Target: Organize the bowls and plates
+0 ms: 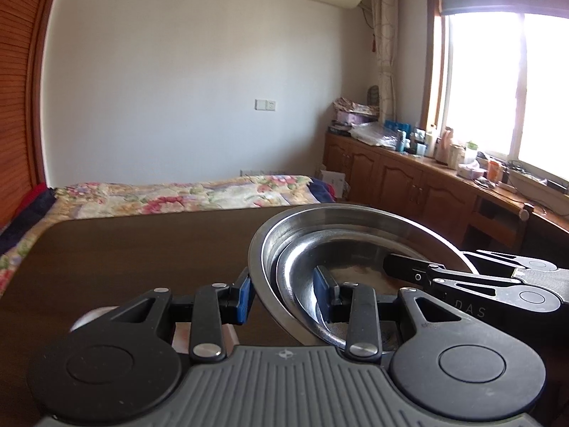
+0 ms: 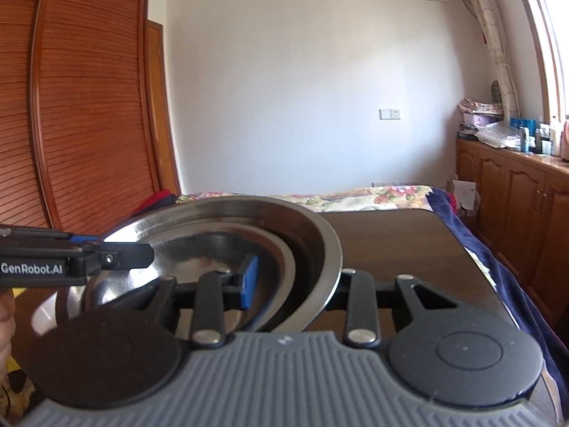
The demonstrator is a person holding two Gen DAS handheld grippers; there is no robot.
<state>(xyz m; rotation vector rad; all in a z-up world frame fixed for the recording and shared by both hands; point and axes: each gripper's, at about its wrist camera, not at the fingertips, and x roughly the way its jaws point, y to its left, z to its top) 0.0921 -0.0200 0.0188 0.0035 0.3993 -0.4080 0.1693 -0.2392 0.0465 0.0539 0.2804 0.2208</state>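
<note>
Left claw [image 2: 117, 258] marked "GenRobot.AI"

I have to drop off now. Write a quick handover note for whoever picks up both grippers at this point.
Left gripper: jaws wide, straddling the near-left rim of the large steel bowl, no squeeze visible.
Right gripper: jaws wide, straddling the same bowl's right rim.
Smaller steel dish already sits nested inside the large bowl, on the dark table.
A pale dish partly shows by the left gripper; identity unclear.
Left to do: close on the rim, move the stack, add remaining dishes.
</note>
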